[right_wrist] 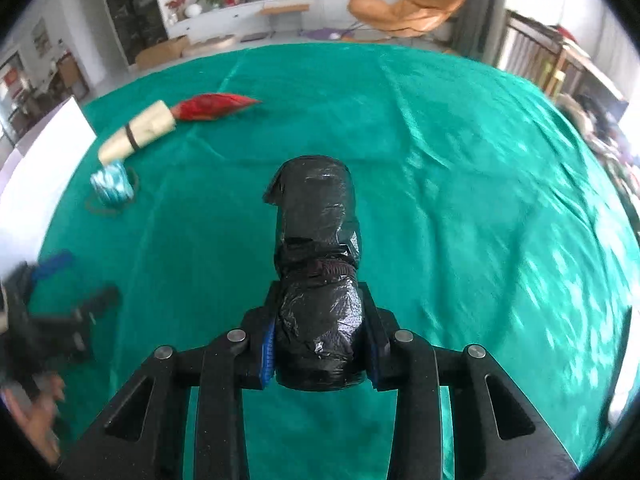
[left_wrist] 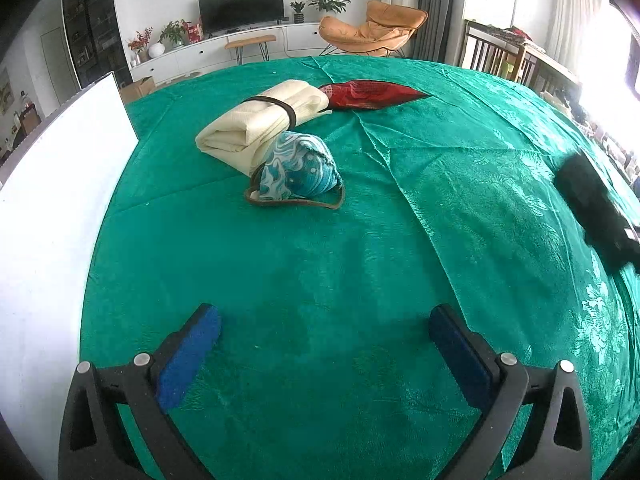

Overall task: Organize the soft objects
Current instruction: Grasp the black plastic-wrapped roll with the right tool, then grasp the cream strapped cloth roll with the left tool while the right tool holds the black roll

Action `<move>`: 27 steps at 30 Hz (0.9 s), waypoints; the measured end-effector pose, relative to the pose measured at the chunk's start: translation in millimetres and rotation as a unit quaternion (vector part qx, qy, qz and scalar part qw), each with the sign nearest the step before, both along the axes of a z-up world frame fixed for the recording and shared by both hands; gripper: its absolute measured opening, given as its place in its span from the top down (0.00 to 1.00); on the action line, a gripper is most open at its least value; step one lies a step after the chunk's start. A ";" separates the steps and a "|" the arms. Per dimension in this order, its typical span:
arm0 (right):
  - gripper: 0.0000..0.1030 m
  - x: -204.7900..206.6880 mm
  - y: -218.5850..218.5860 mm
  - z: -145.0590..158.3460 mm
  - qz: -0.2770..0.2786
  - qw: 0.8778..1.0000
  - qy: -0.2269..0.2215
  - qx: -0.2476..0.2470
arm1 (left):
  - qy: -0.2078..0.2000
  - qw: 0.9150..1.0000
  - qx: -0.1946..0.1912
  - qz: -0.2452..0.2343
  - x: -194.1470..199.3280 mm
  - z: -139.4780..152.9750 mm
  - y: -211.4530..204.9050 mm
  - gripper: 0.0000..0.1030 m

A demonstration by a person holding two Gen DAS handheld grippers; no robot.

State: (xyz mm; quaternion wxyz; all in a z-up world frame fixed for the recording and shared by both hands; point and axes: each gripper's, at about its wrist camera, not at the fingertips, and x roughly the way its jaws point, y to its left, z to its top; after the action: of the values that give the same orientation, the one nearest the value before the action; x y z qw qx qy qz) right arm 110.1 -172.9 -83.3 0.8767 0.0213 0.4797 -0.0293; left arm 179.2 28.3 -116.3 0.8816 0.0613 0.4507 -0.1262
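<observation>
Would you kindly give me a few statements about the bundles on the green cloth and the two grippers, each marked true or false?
1. The right gripper is clamped on a black plastic-wrapped roll. True.
2. The left gripper holds the blue patterned bundle. False: its jaws stand wide open over bare green cloth, and that bundle lies farther off.
3. A dark band encircles the cream roll. True.
4. The red bundle lies nearer the left gripper than the blue patterned bundle. False: the red one lies beyond the cream roll, farthest off.
5. The blue patterned bundle lies against the cream roll. True.
</observation>
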 end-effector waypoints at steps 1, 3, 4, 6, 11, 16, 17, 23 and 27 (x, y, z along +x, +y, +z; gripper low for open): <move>0.64 -7.5 -3.6 -2.0 -0.005 1.000 -0.004 0.000 | 0.000 1.000 0.000 0.000 -0.2 0.0 0.2 0.00; 0.58 -15.3 -10.3 -9.4 -0.012 1.000 -0.014 0.012 | 0.000 1.000 0.000 0.000 -0.1 0.0 0.2 0.00; 0.52 -16.7 -10.1 -14.2 -0.018 1.000 -0.019 0.017 | 0.000 1.000 0.000 0.000 -0.1 0.0 0.2 0.00; 0.38 -9.8 -14.6 -23.0 -0.029 0.999 -0.030 0.013 | 0.000 1.000 0.000 0.000 0.1 -0.1 0.1 0.00; 0.30 -12.7 -6.4 -28.5 -0.041 0.997 -0.058 -0.022 | 0.000 1.000 0.000 0.000 0.1 0.0 -0.3 0.00; 0.24 -16.1 -14.3 -28.7 -0.048 0.997 -0.056 -0.016 | 0.000 1.000 0.000 0.001 0.5 -0.1 -0.8 0.00; 0.24 -16.3 -14.0 -29.0 -0.048 0.997 -0.055 -0.017 | 0.000 1.000 0.000 0.001 0.6 -0.1 -0.8 0.00; 0.23 -16.0 -13.6 -28.9 -0.048 0.997 -0.056 -0.016 | 0.011 1.000 0.002 -0.003 2.3 0.6 -1.7 0.00; 0.23 -16.2 -13.6 -28.8 -0.048 0.997 -0.056 -0.016 | 0.078 0.997 0.020 0.005 10.6 5.6 0.1 0.00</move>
State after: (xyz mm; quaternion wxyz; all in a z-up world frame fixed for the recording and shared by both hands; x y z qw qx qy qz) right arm 93.9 -186.4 -112.1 0.8997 0.0322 0.4282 -0.0781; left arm 189.8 28.4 -110.7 0.8429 0.0664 0.5208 -0.1173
